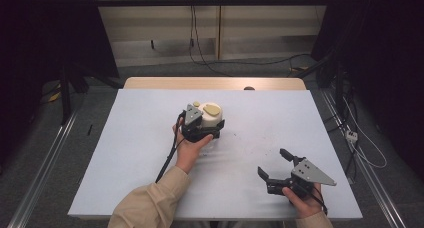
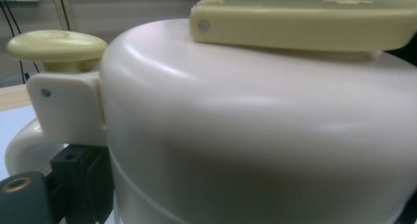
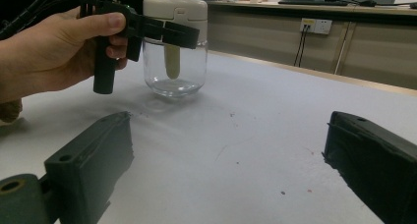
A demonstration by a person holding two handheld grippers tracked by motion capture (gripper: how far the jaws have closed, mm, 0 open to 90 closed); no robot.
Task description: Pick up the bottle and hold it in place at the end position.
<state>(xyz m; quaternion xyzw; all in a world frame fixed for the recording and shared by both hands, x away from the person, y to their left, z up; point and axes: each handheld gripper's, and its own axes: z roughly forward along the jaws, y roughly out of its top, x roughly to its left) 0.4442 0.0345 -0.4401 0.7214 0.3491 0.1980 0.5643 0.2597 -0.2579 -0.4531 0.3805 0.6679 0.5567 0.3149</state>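
Observation:
A clear glass jar point(image 3: 174, 71) with a cream-white lid point(image 1: 210, 117) stands upright near the middle of the table. The lid carries a pale yellow knob point(image 2: 56, 44) and a flat yellow lever point(image 2: 305, 20). My left gripper point(image 1: 212, 126) is shut on the lid from the near side, one black finger point(image 2: 78, 184) against its side. The person's hand point(image 3: 49, 52) holds that gripper. My right gripper point(image 1: 271, 161) rests open at the front right, well apart from the jar, with nothing between its fingers point(image 3: 88, 160).
A pale blue-grey mat point(image 1: 125, 153) covers the wooden table point(image 1: 215, 83). A small dark object point(image 1: 248, 88) sits at the table's far edge. Small specks point(image 3: 282, 192) dot the mat near the right gripper. Cables point(image 1: 365, 153) lie on the floor at right.

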